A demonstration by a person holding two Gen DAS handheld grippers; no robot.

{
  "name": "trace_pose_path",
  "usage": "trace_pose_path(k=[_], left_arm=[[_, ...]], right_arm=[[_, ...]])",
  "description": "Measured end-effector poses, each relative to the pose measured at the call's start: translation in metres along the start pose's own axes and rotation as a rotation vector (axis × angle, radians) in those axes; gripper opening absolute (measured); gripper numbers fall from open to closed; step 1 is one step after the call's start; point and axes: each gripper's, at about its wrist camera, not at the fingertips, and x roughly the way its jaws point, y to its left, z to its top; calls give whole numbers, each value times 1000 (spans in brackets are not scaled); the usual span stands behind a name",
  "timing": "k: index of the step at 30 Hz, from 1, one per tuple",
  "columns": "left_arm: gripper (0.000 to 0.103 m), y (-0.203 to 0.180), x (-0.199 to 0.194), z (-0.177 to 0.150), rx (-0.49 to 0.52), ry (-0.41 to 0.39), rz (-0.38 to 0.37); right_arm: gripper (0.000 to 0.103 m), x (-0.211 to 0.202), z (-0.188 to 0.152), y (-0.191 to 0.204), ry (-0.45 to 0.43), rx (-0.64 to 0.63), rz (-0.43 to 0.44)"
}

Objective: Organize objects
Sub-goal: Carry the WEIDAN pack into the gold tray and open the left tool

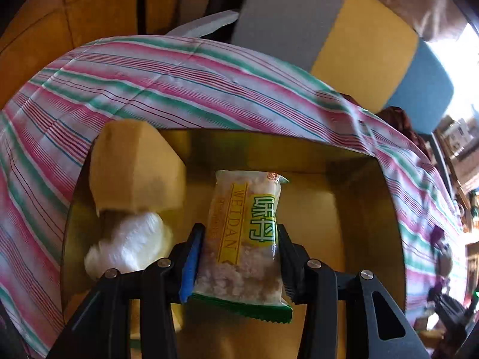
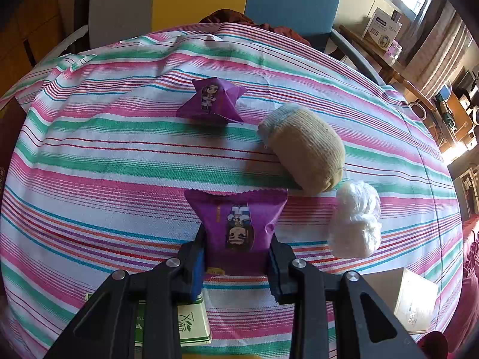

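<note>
1. Worktop (image 2: pixel 119 149): covered by a cloth striped in pink, green and white; it fills both wrist views.
2. Cardboard box (image 1: pixel 344 179): open-topped and standing on the striped cloth, seen from above in the left wrist view. One flap (image 1: pixel 134 167) stands up at its left side.
3. Left claw (image 1: pixel 239 257): closed on a clear snack packet (image 1: pixel 245 239) with a yellow label and a green serrated end. Both pads press on the packet's sides, and the packet hangs over the open box.
4. Right claw (image 2: pixel 236 257): closed on a purple packet (image 2: pixel 236 224) bearing a cartoon figure; the packet is pinched at its near end, just above the cloth.
5. Rolled beige sock (image 2: pixel 302 146): lying on the cloth beyond and to the right of the right claw.
6. White crumpled wad (image 2: pixel 356 218): near the sock's near end, apparently thin plastic. A similar white bundle (image 1: pixel 128 242) sits inside the box under the flap; it is blurred.
7. Second purple packet (image 2: pixel 212 101): further back on the cloth, apart from the sock.
8. Green and white carton (image 2: pixel 191 323): partly hidden beneath the right claw.
</note>
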Motion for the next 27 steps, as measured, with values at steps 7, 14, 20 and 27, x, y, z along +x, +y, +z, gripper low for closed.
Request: trace_pose_path(k=[7,14,20,27], left_arm=[[47,2,23,13,28,-7,122],[47,-2,3,7,99,-81,143],[61,-18,-47,-31,178,-202,39],[61,-36,-94,-108,291,-238,-100]], right_arm=[[33,0,0,0,2,-1,2],[33,1,1,1,1,-6,-1],[33,-1,-1,7,-9,-34,-35],[33,-5,-2,14,-23,-63,-69]])
